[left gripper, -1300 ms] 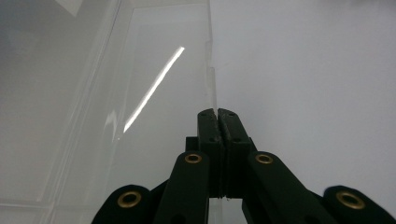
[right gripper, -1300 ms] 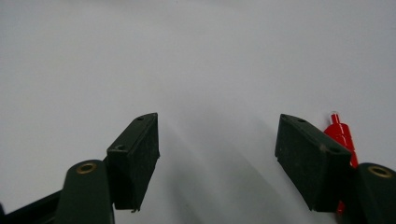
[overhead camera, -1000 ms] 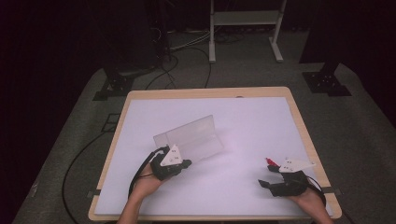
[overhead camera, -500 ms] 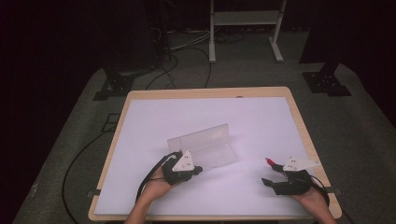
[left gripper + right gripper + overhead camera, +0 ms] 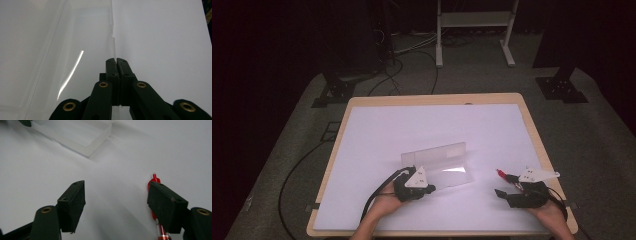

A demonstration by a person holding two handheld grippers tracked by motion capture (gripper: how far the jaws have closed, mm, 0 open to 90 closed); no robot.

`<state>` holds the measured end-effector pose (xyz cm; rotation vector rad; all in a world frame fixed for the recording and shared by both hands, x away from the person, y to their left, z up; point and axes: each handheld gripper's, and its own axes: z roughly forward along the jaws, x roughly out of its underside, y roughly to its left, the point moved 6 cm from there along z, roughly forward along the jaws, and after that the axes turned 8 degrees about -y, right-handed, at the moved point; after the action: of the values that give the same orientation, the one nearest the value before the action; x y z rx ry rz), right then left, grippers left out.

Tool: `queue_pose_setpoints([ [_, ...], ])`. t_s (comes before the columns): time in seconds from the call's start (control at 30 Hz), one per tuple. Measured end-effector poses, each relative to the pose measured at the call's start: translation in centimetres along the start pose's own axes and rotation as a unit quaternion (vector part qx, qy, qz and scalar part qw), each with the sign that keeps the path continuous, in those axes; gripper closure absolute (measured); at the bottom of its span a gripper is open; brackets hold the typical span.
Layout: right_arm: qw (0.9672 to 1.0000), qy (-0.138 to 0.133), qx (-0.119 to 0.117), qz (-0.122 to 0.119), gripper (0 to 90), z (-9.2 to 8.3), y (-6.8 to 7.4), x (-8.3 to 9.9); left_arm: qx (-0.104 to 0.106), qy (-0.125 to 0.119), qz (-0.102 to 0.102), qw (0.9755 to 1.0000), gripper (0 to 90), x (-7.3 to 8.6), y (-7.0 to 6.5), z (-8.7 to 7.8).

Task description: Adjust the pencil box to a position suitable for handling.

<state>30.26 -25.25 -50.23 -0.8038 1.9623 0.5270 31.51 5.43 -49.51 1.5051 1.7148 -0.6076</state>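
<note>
Item: clear plastic case [image 5: 439, 162], open on the white table [image 5: 377, 130] near its front middle — left gripper [image 5: 430, 188] clamped on the thin edge of its lid. Right gripper [image 5: 501, 184] rests apart with jaws wide, holding nothing, a red pen [image 5: 155, 182] just beside 1 jaw. Judged status: case opened, pen not yet picked up or placed inside.

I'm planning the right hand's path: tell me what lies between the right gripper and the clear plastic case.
Nothing: in the high view only bare white tabletop separates the right gripper from the clear plastic case. The red pen lies beside the gripper's outer jaw.
</note>
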Motion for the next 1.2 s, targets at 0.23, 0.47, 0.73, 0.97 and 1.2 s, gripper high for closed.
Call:
queue_pose_setpoints([
  [0.23,1.0000,-0.002,0.008,0.004,29.9,-0.3,-0.4,0.0,0.011,-0.008,-0.004,0.9999,89.3,0.0,-0.4,0.5],
  [0.47,0.9999,-0.002,0.011,0.007,30.0,-0.4,-0.6,0.1,0.019,-0.011,-0.005,0.9997,89.3,0.1,-0.5,0.7],
  [0.73,0.9998,-0.002,0.016,0.011,30.0,-0.5,-0.9,0.2,0.030,-0.005,-0.001,0.9995,89.3,0.4,-0.7,1.0],
  [0.97,0.9997,0.001,0.020,0.015,30.3,-0.5,-1.0,0.3,0.037,-0.001,-0.011,0.9992,88.8,0.7,-0.6,1.2],
  [1.2,0.9997,0.005,0.021,0.013,31.0,-0.5,-1.2,0.5,0.044,0.000,-0.021,0.9988,79.7,0.8,-0.6,1.1],
])
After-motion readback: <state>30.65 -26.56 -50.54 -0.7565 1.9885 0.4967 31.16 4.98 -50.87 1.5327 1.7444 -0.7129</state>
